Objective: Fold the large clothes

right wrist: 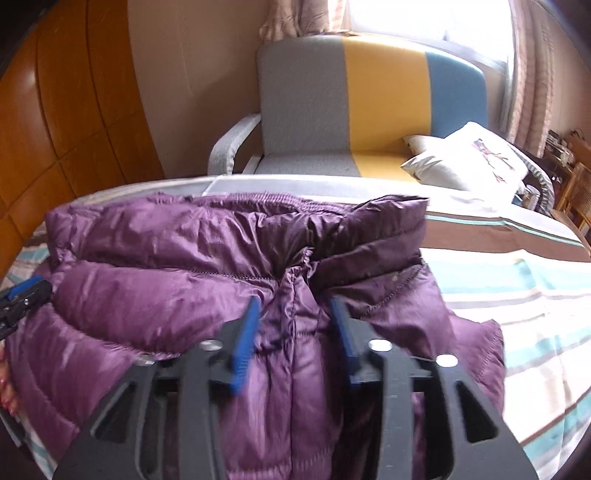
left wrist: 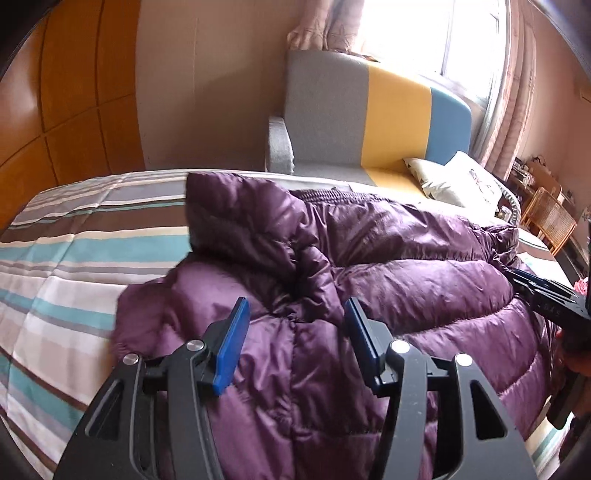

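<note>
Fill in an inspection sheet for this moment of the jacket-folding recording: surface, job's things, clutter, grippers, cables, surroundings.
Surface: bed with striped bedspread, flat where bare.
Job's things: purple puffer jacket lies across the bedspread, both sleeves folded inward over the body.
Clutter: nothing seen on the bed besides the jacket.
Grippers: left gripper open over the jacket's left part, fingers apart with nothing pinched; right gripper open over its right part, not gripping.
Cables: nothing seen.
Surroundings: grey, yellow and blue sofa behind the bed with white pillows; wooden wardrobe; curtained window; wicker chair.
</note>
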Motion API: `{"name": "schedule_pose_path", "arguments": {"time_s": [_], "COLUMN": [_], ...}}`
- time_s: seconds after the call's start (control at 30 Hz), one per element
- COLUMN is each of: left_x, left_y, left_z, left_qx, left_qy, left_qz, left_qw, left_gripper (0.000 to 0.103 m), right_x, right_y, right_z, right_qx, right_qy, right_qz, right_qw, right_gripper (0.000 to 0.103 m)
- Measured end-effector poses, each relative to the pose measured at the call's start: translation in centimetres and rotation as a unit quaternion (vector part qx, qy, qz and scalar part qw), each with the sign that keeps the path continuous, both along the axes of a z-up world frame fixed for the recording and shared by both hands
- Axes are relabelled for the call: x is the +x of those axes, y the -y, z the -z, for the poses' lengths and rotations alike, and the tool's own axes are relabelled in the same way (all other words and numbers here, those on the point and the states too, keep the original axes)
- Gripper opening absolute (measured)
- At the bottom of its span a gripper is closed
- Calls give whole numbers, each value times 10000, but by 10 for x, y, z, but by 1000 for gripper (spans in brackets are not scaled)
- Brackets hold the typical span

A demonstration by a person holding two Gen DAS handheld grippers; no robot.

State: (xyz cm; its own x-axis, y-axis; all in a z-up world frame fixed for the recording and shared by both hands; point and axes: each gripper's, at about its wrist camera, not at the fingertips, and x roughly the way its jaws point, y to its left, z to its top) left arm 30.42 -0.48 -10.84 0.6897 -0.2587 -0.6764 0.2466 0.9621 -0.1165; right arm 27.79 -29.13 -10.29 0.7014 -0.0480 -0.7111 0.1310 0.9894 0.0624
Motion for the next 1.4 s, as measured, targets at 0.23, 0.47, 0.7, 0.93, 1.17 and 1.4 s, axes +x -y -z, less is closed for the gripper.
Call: {"name": "schedule_pose_path", "arguments": {"time_s": [0.23, 0.47, 0.7, 0.93, 1.17, 1.4], "left_x": [-5, 5, -9, -46, -62, -66], "left_y": [-9, -12, -17, -27, -64, -76], "left_z": [15, 33, 28, 15, 18, 26], "left_qx": [402, 131, 30, 10, -526, -741], "left_qy": [-23, -247, -130, 153, -106, -344], "left_qz": [-199, -151, -191, -260, -936, -1019], "left_qw": [9990, 9995, 9997, 9995, 9942, 9914], "left_gripper": [56, 56, 66, 86, 79, 72], "right_x": [-15, -12, -11, -29, -56, -79], "right_y": [14, 27, 25, 16, -3, -31], "right_z": [3, 28, 22, 9, -6, -15], "right_qx": [-275, -125, -235, -207, -97, 225], "right_qy": [-17, -95, -193, -144, -45, 87], "right_qz": [275, 273, 276, 308, 361, 54], "right_qw": [9992, 9995, 9992, 9992, 9993, 9997], "right_gripper": [46, 46, 48, 48, 48, 17]}}
